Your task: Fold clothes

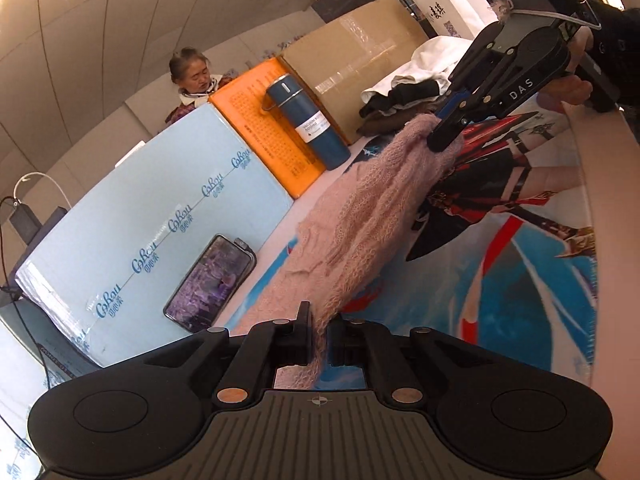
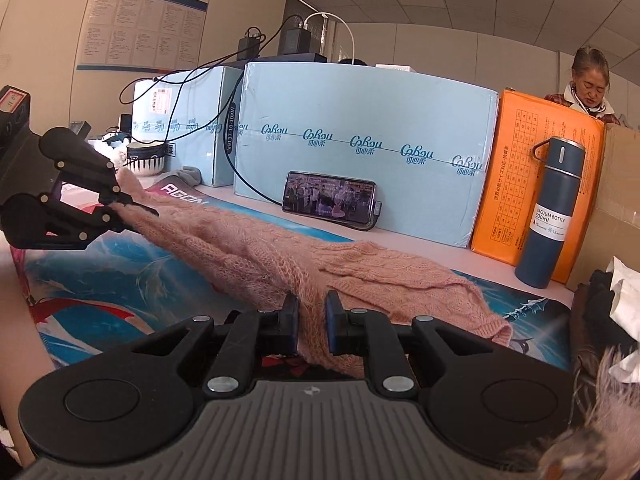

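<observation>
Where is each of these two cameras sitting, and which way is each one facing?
Left wrist: on the left gripper, looking along the pink sweater toward the right gripper and the clothes pile; a hand shows.
Right wrist: on the right gripper, facing across the mat to the blue boxes; the left gripper shows.
Shared: sweater, phone, bottle, orange box; both grippers are shut on the sweater.

Prob. office/stockroom, wall notice board (image 2: 140,26), stacked cartons (image 2: 360,148), ceiling tiles
</observation>
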